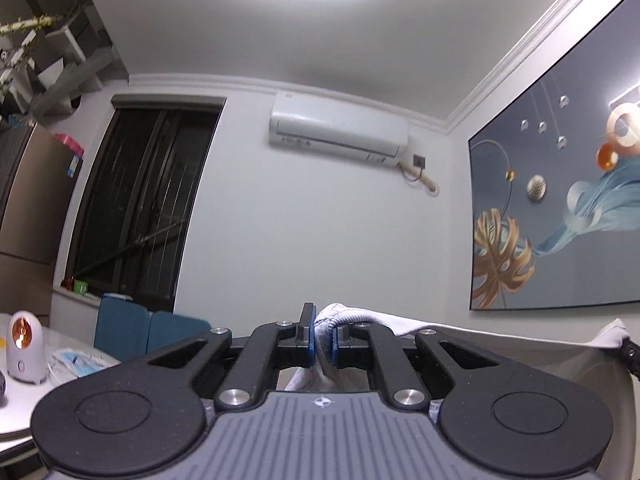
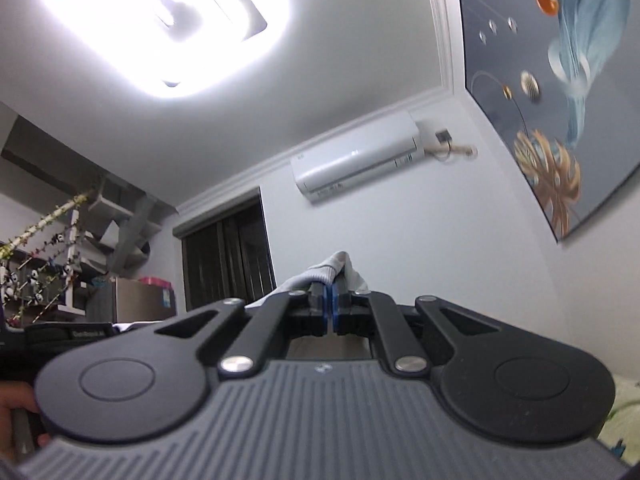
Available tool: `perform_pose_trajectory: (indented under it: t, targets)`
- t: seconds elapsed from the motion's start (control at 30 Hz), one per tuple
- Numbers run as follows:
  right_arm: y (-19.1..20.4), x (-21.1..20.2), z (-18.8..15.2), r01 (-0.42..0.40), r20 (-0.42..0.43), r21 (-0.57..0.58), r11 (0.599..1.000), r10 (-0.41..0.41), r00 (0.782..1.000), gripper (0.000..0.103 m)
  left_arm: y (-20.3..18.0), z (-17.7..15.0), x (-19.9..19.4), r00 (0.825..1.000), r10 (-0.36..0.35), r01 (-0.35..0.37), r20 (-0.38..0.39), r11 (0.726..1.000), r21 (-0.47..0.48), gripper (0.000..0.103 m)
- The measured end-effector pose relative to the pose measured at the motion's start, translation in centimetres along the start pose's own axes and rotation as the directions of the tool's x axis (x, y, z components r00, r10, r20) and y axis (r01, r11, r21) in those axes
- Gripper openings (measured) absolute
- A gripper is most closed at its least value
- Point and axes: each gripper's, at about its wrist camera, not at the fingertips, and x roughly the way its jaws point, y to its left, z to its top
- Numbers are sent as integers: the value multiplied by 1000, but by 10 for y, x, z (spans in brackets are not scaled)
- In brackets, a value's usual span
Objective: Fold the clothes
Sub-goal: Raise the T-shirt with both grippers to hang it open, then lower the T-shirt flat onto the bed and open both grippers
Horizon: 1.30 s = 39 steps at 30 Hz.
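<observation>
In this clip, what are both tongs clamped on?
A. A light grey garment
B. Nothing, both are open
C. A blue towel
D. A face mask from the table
A: pale grey knit cloth bunches between the blue pads of the left tongs, and the same kind of cloth sticks out past the closed right tongs.

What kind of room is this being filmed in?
Most likely a room in someone's home. A wall air conditioner hangs beside a dark window, a big decorative painting fills the side wall, and a fridge stands at the left.
</observation>
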Motion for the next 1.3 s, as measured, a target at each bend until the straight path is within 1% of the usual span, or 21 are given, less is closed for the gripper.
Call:
perform_pose_trajectory:
  t: [0.1,0.2,0.23,0.33,0.47,0.57,0.7,0.83,0.97,1.0,1.13,1.2,1.3]
  targets:
    - [-1,1,15,-4,18,-6,1000,4,1000,5,-19,27,-16,1000,-12,12,25,1000,1,8]
    - [-16,11,6,21,-8,-4,1000,-21,1000,5,-31,22,-10,1000,-12,12,13,1000,16,8]
    - [-22,15,0,30,-21,-3,1000,-31,999,5,-30,12,0,1000,-8,8,3,1000,16,8]
    - [-44,28,-31,60,-75,5,998,-60,995,5,-24,-26,37,999,5,-5,-40,1000,13,8]
    - [-76,53,-87,111,-172,11,994,-107,979,5,-1,-98,113,991,36,-35,-127,999,9,8]
    - [-96,77,-133,147,-251,-11,989,-145,957,5,11,-146,170,980,59,-57,-191,998,17,8]
    - [-125,120,-201,194,-344,-46,980,-198,918,5,30,-214,247,961,91,-84,-263,996,38,8]
    - [-155,168,-271,237,-424,-83,968,-250,871,5,57,-292,323,935,125,-107,-331,992,72,8]
    - [-192,221,-351,267,-498,-117,957,-289,818,5,80,-383,405,911,153,-116,-383,986,119,9]
    - [-204,235,-373,272,-523,-119,955,-293,801,5,88,-410,426,901,162,-119,-403,984,131,9]
    - [-256,287,-476,290,-639,-101,952,-286,714,5,125,-529,504,856,201,-139,-476,977,161,9]
    - [-278,305,-530,288,-700,-88,954,-265,663,5,146,-590,538,830,209,-149,-518,977,155,9]
    - [-300,317,-597,286,-771,-110,952,-264,580,5,181,-679,583,784,199,-162,-588,980,114,9]
